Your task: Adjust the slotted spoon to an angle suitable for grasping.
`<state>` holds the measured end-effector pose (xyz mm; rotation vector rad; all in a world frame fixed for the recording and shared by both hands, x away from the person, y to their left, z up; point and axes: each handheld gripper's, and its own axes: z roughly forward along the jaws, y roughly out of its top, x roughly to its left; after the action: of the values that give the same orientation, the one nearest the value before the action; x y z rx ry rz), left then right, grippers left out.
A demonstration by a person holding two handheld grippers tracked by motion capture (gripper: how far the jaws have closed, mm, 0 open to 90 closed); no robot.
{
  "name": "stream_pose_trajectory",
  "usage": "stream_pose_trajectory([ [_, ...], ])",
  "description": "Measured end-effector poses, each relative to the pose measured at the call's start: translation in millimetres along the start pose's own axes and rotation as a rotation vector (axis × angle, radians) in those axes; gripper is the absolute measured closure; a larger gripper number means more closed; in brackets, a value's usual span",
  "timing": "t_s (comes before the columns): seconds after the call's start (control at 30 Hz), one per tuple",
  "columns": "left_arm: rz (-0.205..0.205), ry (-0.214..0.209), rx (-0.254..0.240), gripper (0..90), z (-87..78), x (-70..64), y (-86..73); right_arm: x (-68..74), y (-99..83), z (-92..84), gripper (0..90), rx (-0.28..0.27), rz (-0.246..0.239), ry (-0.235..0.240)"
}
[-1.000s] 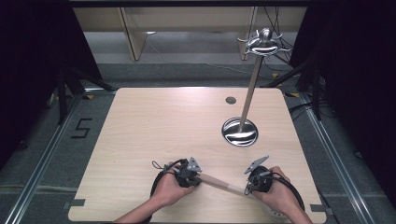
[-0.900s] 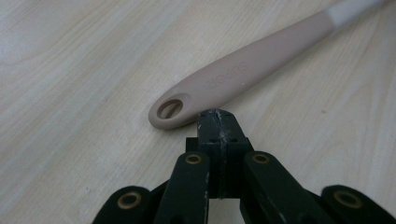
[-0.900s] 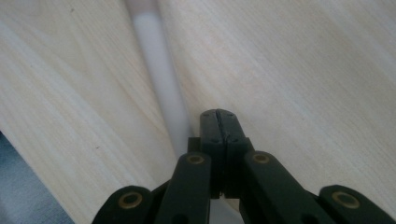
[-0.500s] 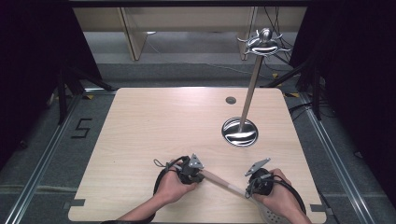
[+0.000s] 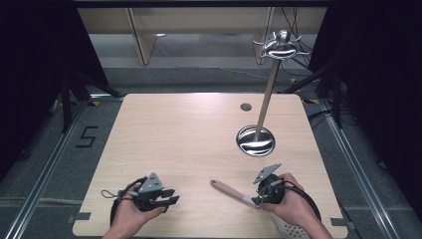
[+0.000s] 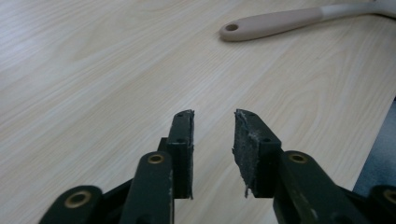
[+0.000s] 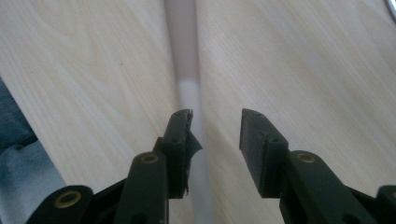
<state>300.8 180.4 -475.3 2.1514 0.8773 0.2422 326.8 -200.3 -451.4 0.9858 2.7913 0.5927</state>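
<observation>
a: on the wooden table [image 5: 199,134], near edge, two hand-held grippers were in play. where was the left one?

b: left gripper [image 5: 166,196] sat at about 7 o'clock on the tabletop, held in the person's left hand [image 5: 130,211]. its own camera showed the jaws parted with bare wood between them, gripping nothing [image 6: 212,140].

a: and the right?

b: right gripper [image 5: 257,200] was at about 5 o'clock, in the right hand [image 5: 293,204]. jaws were spread apart too [image 7: 215,135]. the utensil's shaft ran under the gap, lying close along one jaw. couldn't tell if that jaw touched it, but it wasn't clamped.

a: what utensil?

b: long utensil [image 5: 231,190] with a beige handle turning white toward the right gripper, lying flat on the table at about 6 o'clock, between the two grippers. the handle tip had a small hole and pointed to 10 o'clock. the left gripper's camera caught that handle end [image 6: 271,24] well ahead of its jaws. a white perforated head [image 5: 293,231] showed by the right wrist at the near edge.

a: anything else?

b: shiny metal stand [image 5: 266,97] with a round base at 2 o'clock, and a small dark round hole [image 5: 246,106] just left of its pole.
</observation>
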Motion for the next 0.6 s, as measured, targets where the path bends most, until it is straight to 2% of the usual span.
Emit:
stream_pose_trajectory([
  [0.03, 0.013, 0.001, -0.007, 65.6, -3.7, 2.4, -2.5, 0.7, 1.6, 0.4, 63.7, 0.001, -0.003, 0.006],
  [0.07, -0.003, 0.009, -0.018, 65.3, -5.0, 3.8, -4.3, -0.7, 3.5, -0.2, 63.6, 0.002, -0.031, -0.003],
  [0.2, -0.034, 0.010, -0.056, 64.4, -4.3, 10.0, -3.1, 0.2, 8.6, -3.8, 62.6, -0.017, -0.029, 0.001],
  [0.23, -0.046, 0.010, -0.048, 64.1, -4.3, 11.3, -2.8, 0.4, 9.3, -6.0, 62.5, -0.021, -0.028, -0.003],
  [0.27, -0.047, 0.016, -0.055, 64.1, -3.5, 12.1, -2.8, 1.5, 9.6, -7.2, 62.4, -0.022, -0.010, -0.005],
  [0.3, -0.035, 0.005, -0.051, 64.6, -3.0, 13.8, -2.8, 0.9, 9.9, -7.5, 62.3, -0.041, -0.020, 0.001],
  [0.33, -0.050, 0.002, -0.054, 65.1, -1.8, 14.1, -3.4, 0.8, 10.1, -9.1, 62.3, -0.037, -0.016, -0.005],
  [0.4, -0.053, 0.002, -0.059, 65.6, -1.0, 15.3, -3.3, 0.0, 10.5, -8.5, 62.2, -0.046, -0.026, -0.004],
  [0.43, -0.040, 0.018, -0.053, 66.0, -0.9, 18.6, -2.5, -0.8, 10.9, -8.9, 62.2, -0.047, -0.023, 0.004],
  [0.47, -0.035, 0.015, -0.048, 66.0, -1.4, 19.5, -1.7, -0.5, 11.2, -9.0, 62.2, -0.046, -0.019, -0.006],
  [0.5, -0.047, 0.023, -0.056, 66.1, -0.3, 19.3, -1.2, -0.6, 11.5, -8.9, 62.2, -0.046, -0.015, -0.010],
  [0.53, -0.036, 0.026, -0.049, 66.1, -0.4, 19.9, -0.6, -1.1, 11.9, -8.9, 62.2, -0.048, -0.023, -0.009],
  [0.57, -0.041, 0.019, -0.058, 66.0, 0.2, 18.8, -0.2, -0.9, 12.1, -9.0, 62.2, -0.048, -0.024, -0.011],
  [0.6, -0.030, 0.017, -0.051, 65.9, -0.1, 19.0, 0.4, 0.3, 11.9, -8.6, 62.2, -0.051, -0.014, 0.008],
])
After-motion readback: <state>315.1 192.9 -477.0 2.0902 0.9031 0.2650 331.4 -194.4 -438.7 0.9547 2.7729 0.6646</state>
